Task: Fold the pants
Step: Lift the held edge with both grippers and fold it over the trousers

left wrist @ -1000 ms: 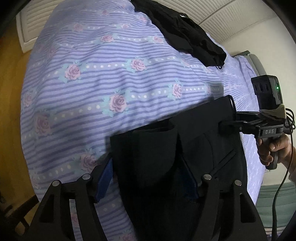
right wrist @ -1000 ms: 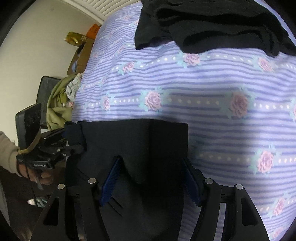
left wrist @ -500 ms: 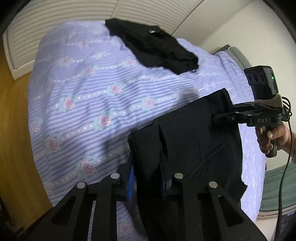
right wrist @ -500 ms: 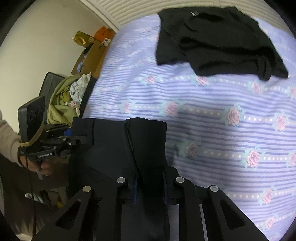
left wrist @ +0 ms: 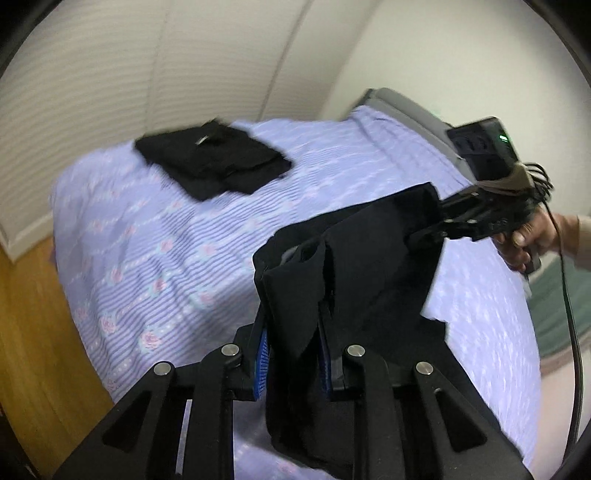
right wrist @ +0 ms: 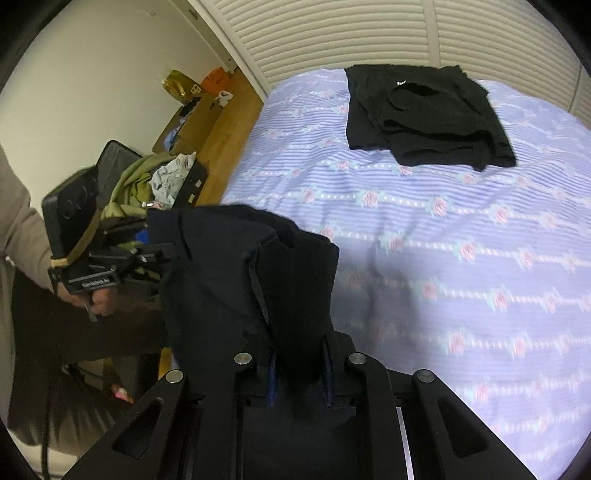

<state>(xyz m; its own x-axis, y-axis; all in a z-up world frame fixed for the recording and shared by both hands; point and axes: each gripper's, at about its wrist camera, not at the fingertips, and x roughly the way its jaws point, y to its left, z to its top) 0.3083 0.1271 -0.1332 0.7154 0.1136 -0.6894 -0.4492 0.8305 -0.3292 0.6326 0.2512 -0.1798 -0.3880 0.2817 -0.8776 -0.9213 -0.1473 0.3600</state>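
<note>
Dark pants [left wrist: 373, 254] hang in the air above the bed, stretched between both grippers. My left gripper [left wrist: 291, 350] is shut on one bunched end of the waistband, blue pads pressing the cloth. In the same view the right gripper [left wrist: 424, 230] clamps the other end at the right, held by a hand [left wrist: 532, 236]. From the right wrist view, the right gripper [right wrist: 299, 373] is shut on a fold of the pants [right wrist: 229, 266], and the left gripper [right wrist: 162, 251] grips the far end at the left.
The bed has a lilac striped cover with roses [right wrist: 461, 240]. A folded black garment [right wrist: 424, 110] lies near its far end. Louvred doors [right wrist: 351, 33] stand behind. A chair piled with clothes [right wrist: 147, 184] and a wooden floor [left wrist: 33, 332] flank the bed.
Both grippers closed on the waistband ends and lifted the pants off the bed. The bed now looks farther away in both views, and the left view has rolled.
</note>
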